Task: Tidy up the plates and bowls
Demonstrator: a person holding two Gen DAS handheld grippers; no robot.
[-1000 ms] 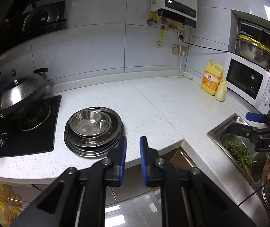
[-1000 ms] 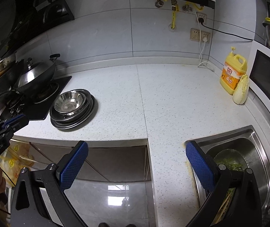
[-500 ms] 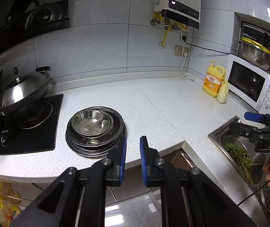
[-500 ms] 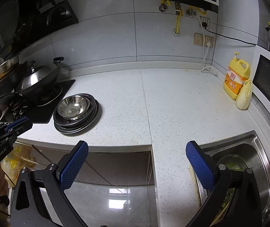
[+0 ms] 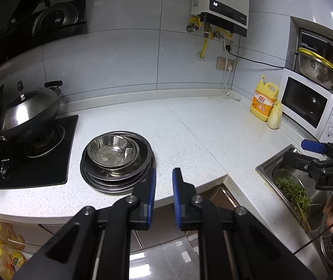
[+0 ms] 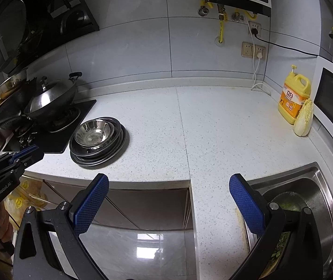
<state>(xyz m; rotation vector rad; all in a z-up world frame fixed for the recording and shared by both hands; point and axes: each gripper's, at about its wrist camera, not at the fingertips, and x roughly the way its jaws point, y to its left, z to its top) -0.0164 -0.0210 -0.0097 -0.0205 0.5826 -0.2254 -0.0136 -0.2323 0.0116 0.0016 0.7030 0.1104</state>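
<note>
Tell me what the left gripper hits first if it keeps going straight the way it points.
Probably the white counter near its front edge, just right of the stack of steel plates and bowls. The left gripper holds nothing; depth is hard to judge.

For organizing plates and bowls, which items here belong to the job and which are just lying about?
Job: stack of steel plates; steel bowl on top.

Lying about: lidded wok, detergent bottle, cabbage, microwave, sink with greens.
</note>
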